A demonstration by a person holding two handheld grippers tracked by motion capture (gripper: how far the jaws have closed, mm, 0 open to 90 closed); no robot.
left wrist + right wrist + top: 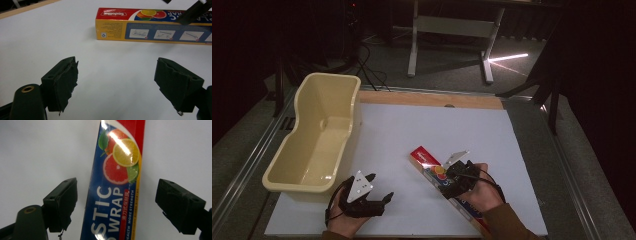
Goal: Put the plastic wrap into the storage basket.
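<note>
Right claw, jaws wide and empty, straddles the wrap box near the table's front edge, seemingly ready to grip; left claw waits open beside the tub.

A long box of plastic wrap lies on the table, slanting from the middle toward the near right edge. A tub sits well to the left of the box, at the table's left edge. The right gripper hovers over the box, its jaws either side of it. The left gripper rests left of the box, just in front of the tub.
</note>
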